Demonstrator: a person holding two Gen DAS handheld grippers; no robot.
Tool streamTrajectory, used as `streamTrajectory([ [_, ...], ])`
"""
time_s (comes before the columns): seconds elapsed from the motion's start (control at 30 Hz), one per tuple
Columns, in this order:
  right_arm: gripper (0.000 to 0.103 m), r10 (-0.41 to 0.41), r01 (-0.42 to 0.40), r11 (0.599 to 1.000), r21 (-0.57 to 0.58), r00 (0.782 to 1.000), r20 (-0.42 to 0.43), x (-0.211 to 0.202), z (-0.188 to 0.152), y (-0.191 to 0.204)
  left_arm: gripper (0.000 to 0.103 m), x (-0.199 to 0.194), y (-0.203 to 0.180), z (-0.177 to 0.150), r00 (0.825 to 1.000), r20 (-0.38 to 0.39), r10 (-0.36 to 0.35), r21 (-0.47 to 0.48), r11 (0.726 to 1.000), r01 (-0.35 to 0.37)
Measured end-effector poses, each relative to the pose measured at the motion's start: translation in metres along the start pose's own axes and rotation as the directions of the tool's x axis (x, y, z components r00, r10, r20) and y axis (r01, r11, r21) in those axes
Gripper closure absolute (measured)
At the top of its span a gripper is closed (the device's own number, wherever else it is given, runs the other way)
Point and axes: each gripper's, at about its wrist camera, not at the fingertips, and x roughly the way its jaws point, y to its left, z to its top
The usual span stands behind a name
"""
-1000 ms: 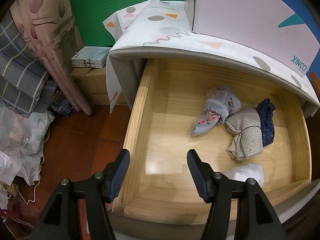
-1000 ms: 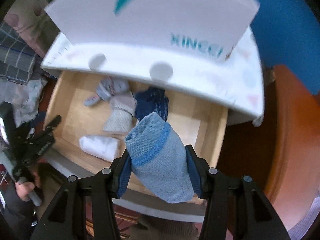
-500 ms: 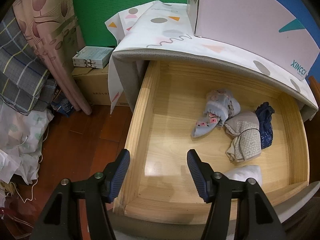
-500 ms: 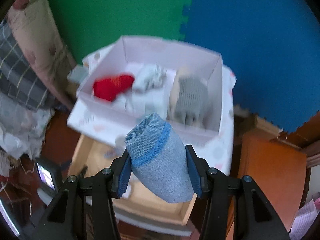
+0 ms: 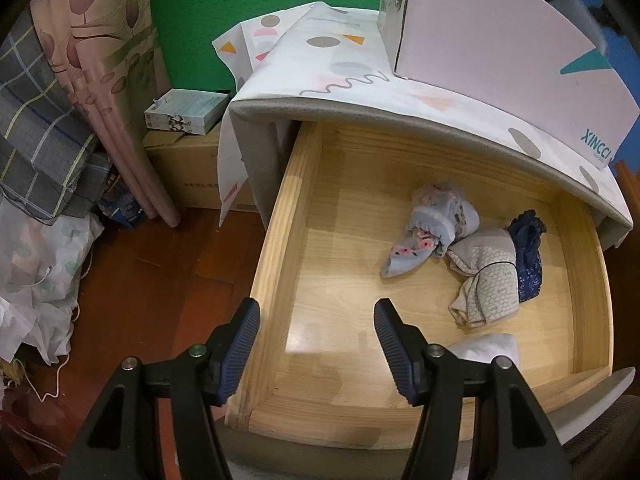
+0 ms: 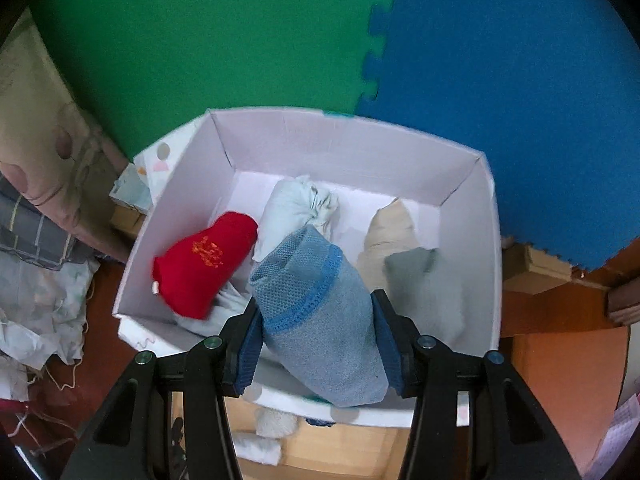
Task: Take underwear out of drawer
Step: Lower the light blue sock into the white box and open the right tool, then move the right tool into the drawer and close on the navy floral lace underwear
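Note:
My right gripper point(image 6: 316, 344) is shut on a rolled light-blue mesh underwear point(image 6: 320, 320) and holds it above the front edge of a white box point(image 6: 360, 148). The box holds red point(image 6: 204, 264), pale blue point(image 6: 288, 208), beige point(image 6: 390, 226) and grey point(image 6: 428, 288) rolls. My left gripper point(image 5: 316, 344) is open and empty over the front left corner of the open wooden drawer point(image 5: 280, 248). In the drawer lie a floral blue piece point(image 5: 432, 228), a beige patterned piece point(image 5: 484, 280), a navy lace piece point(image 5: 528, 256) and a white piece point(image 5: 488, 350).
The white box point(image 5: 500, 52) stands on the cabinet top, covered with a patterned cloth point(image 5: 320, 60). Left of the cabinet are a cardboard box point(image 5: 188, 172), small cartons point(image 5: 184, 112), a curtain point(image 5: 92, 92) and piled cloth point(image 5: 36, 264) on the wooden floor.
My right gripper has risen from over the drawer and moved forward with the light-blue underwear to above the white box. My left gripper has drifted slightly left.

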Motion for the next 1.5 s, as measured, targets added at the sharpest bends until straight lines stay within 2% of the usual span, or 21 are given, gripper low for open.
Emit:
streamTrajectory([
  [0.13,0.052,-0.004,0.004,1.0,0.002,0.999,-0.037,0.028,-0.003,0.003,0.042,0.0,0.001,0.0,1.0,-0.001,-0.008,-0.005,1.0,0.008],
  [0.23,0.039,0.013,-0.013,1.0,0.007,0.999,-0.045,0.033,-0.006,0.003,0.042,0.001,0.001,0.0,1.0,-0.005,-0.008,-0.007,1.0,0.008],
  [0.47,0.036,0.038,-0.038,0.999,-0.019,0.999,0.006,-0.005,-0.022,-0.003,0.042,0.002,-0.002,0.0,1.0,-0.01,0.006,0.001,1.0,-0.006],
  [0.6,0.035,0.059,-0.059,0.997,-0.046,0.998,0.004,-0.029,-0.055,-0.008,0.042,0.002,-0.003,-0.001,1.0,-0.014,0.013,0.009,1.0,-0.013],
  [0.73,0.035,0.072,-0.075,0.995,-0.062,0.996,-0.044,-0.028,-0.101,-0.012,0.042,0.003,-0.004,-0.001,1.0,-0.016,0.025,0.013,1.0,-0.024],
  [0.93,0.035,0.069,-0.078,0.996,-0.042,0.981,-0.179,0.031,-0.177,-0.02,0.042,0.004,-0.006,-0.001,0.999,-0.021,0.04,0.02,0.999,-0.039],
  [1.03,0.035,0.066,-0.072,0.997,-0.017,0.973,-0.219,0.063,-0.198,-0.022,0.042,0.003,-0.006,-0.002,0.999,-0.019,0.045,0.024,0.999,-0.044],
  [1.17,0.035,0.069,-0.073,0.997,-0.008,0.971,-0.228,0.101,-0.208,-0.018,0.042,0.004,-0.006,-0.002,0.999,-0.025,0.044,0.021,0.999,-0.043],
  [1.3,0.035,0.061,-0.062,0.998,-0.004,0.981,-0.185,0.127,-0.21,-0.015,0.042,0.003,-0.005,-0.002,0.999,-0.026,0.043,0.024,0.999,-0.043],
  [1.4,0.035,0.03,-0.038,0.998,-0.044,0.984,-0.177,0.145,-0.209,-0.01,0.042,0.003,-0.005,-0.002,0.999,-0.027,0.043,0.023,0.999,-0.042],
  [1.5,0.03,0.003,-0.018,0.996,-0.086,0.985,-0.172,0.157,-0.207,-0.006,0.042,0.005,-0.005,-0.002,0.999,-0.031,0.038,0.017,0.999,-0.037],
])
